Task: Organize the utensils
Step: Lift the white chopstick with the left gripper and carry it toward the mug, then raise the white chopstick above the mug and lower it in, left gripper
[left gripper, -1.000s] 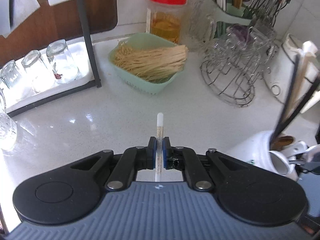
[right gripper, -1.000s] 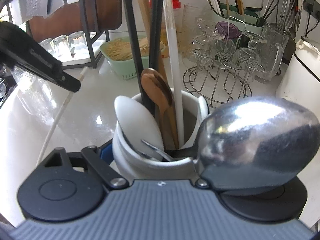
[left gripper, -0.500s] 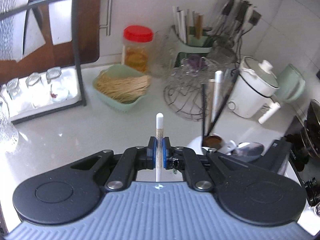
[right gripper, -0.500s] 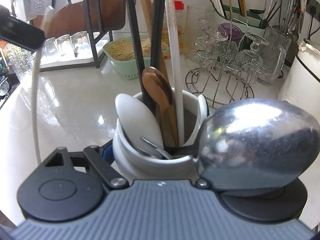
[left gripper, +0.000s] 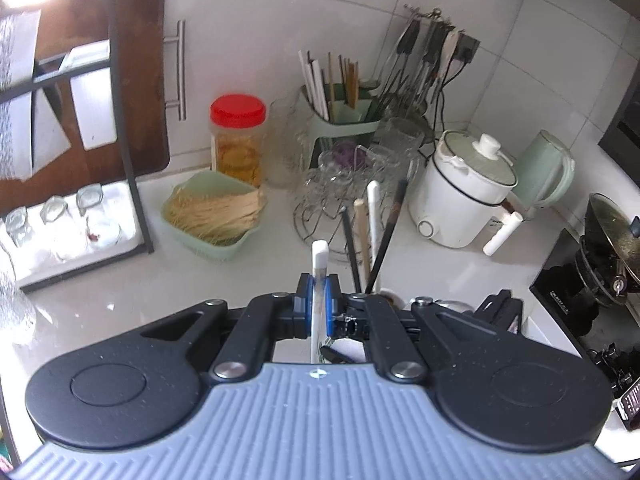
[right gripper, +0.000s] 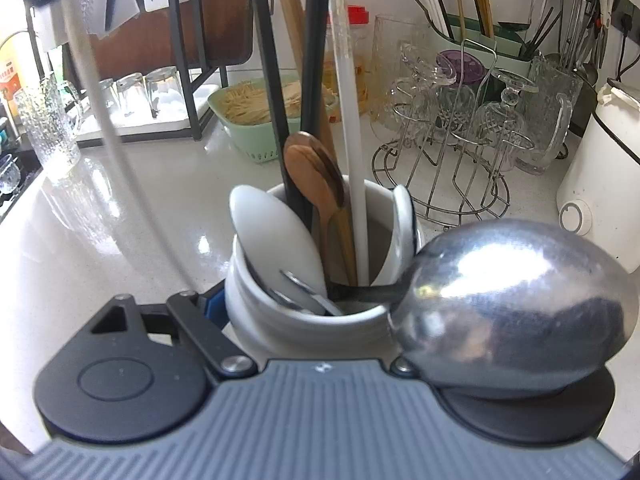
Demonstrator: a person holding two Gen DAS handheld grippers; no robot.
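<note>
Chopstick [left gripper: 319, 280] pinched in left jaws; right jaws clasp utensil crock [right gripper: 304, 320].

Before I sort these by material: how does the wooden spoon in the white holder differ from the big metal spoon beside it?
The wooden spoon is brown and matte; the metal spoon is silver and mirror-shiny. The wooden spoon's bowl stands upright above the middle of the white holder, while the metal spoon's bowl hangs out over the rim towards the camera. The metal bowl looks far larger, partly from closeness. Both sit bowl-up, handles down in the holder.
</note>
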